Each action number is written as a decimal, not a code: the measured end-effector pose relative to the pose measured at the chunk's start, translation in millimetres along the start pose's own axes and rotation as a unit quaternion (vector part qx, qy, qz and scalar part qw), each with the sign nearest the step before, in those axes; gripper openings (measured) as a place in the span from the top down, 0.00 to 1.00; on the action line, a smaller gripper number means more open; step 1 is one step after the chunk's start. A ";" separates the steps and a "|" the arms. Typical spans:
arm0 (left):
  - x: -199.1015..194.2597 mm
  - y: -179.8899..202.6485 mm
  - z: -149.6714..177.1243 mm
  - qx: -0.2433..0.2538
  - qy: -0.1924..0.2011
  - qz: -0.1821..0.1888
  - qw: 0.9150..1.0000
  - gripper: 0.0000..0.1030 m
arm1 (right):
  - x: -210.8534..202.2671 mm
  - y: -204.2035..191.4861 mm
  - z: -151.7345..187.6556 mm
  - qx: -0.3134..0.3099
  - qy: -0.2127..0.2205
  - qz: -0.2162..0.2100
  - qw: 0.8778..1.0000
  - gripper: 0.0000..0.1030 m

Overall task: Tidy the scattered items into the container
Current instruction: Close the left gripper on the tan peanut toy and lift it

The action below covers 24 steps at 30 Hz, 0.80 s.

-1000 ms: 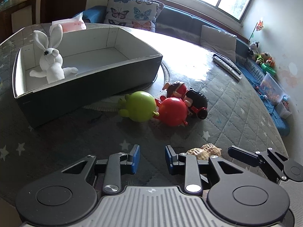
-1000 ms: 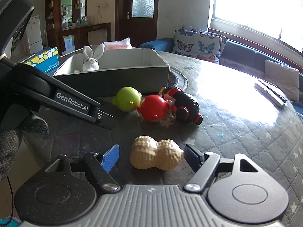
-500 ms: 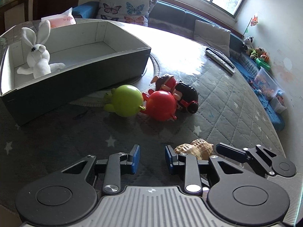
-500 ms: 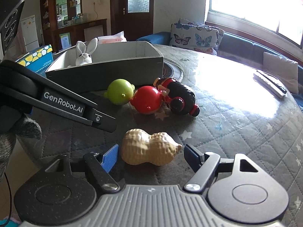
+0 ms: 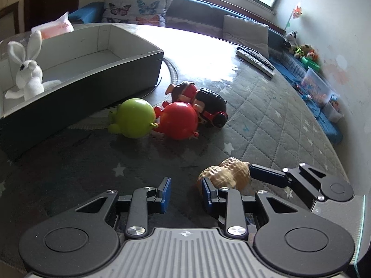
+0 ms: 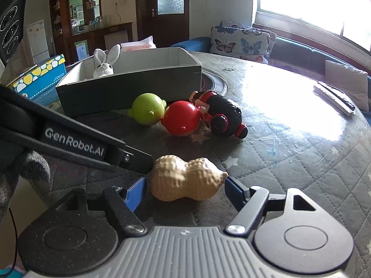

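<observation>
The right tool [image 6: 185,186] has closed in around the peanut toy [image 6: 185,178] on the bench [image 6: 301,139], jaws bracketing but not yet pinching. The left tool [image 5: 185,191] stays open, empty. The box [image 6: 129,90], far left, awaits it.

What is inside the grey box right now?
A white toy rabbit sits at one end of the grey box; the visible floor is bare, but the near wall hides some of it.
</observation>
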State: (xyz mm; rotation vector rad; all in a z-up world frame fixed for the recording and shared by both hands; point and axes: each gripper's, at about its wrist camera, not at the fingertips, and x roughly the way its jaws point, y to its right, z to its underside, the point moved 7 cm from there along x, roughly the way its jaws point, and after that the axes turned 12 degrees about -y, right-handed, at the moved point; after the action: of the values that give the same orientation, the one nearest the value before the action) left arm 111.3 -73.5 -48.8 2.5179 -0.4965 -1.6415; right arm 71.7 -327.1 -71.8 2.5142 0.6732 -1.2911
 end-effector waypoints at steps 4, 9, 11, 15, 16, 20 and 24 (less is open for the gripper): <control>0.6 1.0 0.9 0.012 -0.001 -0.003 1.000 0.69 | 0.5 2.3 1.1 0.005 0.002 -0.005 1.000 0.30; 1.5 3.2 2.6 0.027 -0.006 -0.004 1.000 0.69 | 3.4 4.4 3.7 0.008 0.001 -0.011 1.000 0.34; 1.7 4.6 2.7 0.034 -0.006 -0.005 0.999 0.69 | 4.0 4.0 4.3 0.006 0.002 -0.010 1.000 0.34; 1.8 3.8 -0.4 0.034 -0.007 0.000 0.999 0.69 | 4.5 3.7 3.6 0.002 0.005 -0.007 1.000 0.34; 1.0 3.3 -1.2 0.033 -0.006 0.004 0.999 0.69 | 4.7 3.6 2.9 0.001 0.007 -0.006 1.000 0.34; -2.8 2.2 -5.7 0.032 -0.001 0.019 0.999 0.69 | 5.6 2.7 1.2 -0.006 0.008 -0.010 1.000 0.34; -4.9 9.6 -12.0 0.047 -0.002 0.044 0.998 0.69 | 7.3 3.0 -1.6 -0.011 0.006 -0.010 1.000 0.34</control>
State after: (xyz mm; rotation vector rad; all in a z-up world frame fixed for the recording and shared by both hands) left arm 118.3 -82.2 -37.1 2.5183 -0.6904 -1.6280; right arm 78.0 -326.9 -76.8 2.5051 0.7136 -1.2689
